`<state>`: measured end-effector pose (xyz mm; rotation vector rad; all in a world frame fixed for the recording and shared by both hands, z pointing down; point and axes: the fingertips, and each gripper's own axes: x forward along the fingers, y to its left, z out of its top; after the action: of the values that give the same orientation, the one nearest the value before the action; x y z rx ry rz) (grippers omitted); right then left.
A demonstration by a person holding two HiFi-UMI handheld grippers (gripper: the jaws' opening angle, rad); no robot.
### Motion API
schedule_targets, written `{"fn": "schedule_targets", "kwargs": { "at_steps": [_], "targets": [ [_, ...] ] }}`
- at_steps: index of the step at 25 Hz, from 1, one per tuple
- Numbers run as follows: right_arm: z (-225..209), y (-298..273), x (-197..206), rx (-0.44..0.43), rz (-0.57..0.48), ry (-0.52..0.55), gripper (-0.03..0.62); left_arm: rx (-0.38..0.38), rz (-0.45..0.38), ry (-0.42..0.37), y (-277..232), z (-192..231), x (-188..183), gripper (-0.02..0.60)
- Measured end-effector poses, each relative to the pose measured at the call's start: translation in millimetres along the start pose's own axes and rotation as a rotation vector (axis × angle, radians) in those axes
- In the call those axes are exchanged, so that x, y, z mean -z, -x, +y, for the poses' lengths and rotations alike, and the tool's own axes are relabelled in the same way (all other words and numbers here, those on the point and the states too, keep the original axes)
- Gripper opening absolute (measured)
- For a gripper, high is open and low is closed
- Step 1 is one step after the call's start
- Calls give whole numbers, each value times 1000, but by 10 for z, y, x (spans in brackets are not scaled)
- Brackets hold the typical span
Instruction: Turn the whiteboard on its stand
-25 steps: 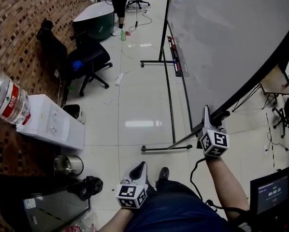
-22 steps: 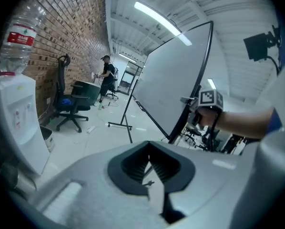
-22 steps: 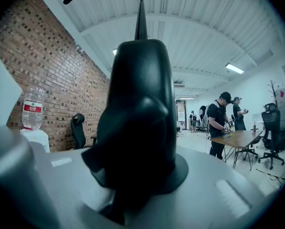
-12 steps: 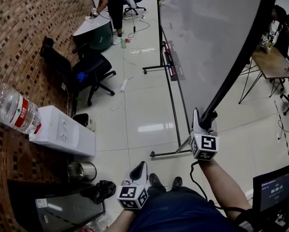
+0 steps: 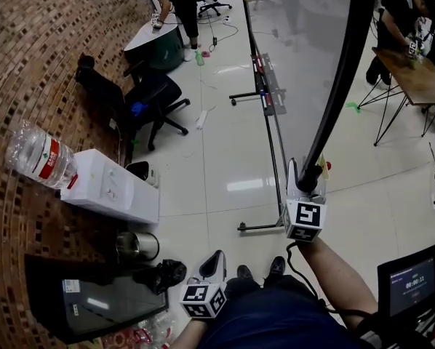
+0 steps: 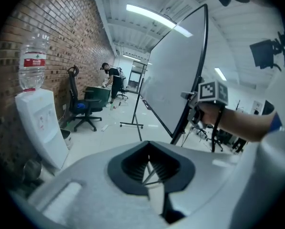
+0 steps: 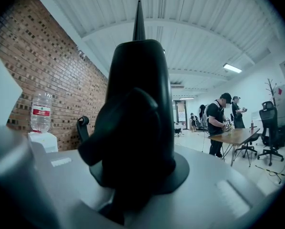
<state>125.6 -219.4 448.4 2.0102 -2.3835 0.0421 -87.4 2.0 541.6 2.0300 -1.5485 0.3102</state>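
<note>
The right gripper point(image 5: 305, 174) is clenched on the lower corner of the whiteboard point(image 5: 305, 42), its jaws closed over the black frame point(image 7: 137, 118). The right gripper view is almost filled by that dark edge standing between the jaws. It shows the grasp plainly but nothing of the board's face. Past the frame it shows a wooden table point(image 7: 238, 136) with a person point(image 7: 218, 123) standing at it, and the white ribbed ceiling.

The left gripper point(image 6: 149, 168) hangs low by the person's leg, well apart from the board. Its jaws are pressed together with nothing between them, which only its own view shows close up. That view also shows the board side-on, tilted steeply on its stand point(image 5: 262, 227), with the right gripper at its near edge.

Only the head view shows the floor. The stand's foot rests on the pale tiles just beside the right gripper, and the marker tray point(image 5: 265, 86) runs along the board's far edge. To the left, against the brick wall, stand a water dispenser point(image 5: 112, 187) topped by a bottle point(image 5: 41, 158) and an office chair point(image 5: 150, 97).
</note>
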Motion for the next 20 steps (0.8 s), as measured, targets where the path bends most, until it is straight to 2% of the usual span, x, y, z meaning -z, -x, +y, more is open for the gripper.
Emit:
{"fn": "schedule_targets", "kwargs": {
  "at_steps": [8,12,14,17,20],
  "targets": [
    [-72,294,94,-7,1,-24,98,78,-98,-31,163,-90,-227,6],
    [-184,440,51,7,3,-19,98,112,-53,42,216,3,231,6],
    [-151,489,38,5,3,-21,98,127,-35,55,258,55,376,6],
    [-100,570,14,6,3,-21,98,141,-51,51,350,93,373,6],
    [-100,688,56,18,12,-11,97,122,-70,41,480,124,299,6]
  ]
}}
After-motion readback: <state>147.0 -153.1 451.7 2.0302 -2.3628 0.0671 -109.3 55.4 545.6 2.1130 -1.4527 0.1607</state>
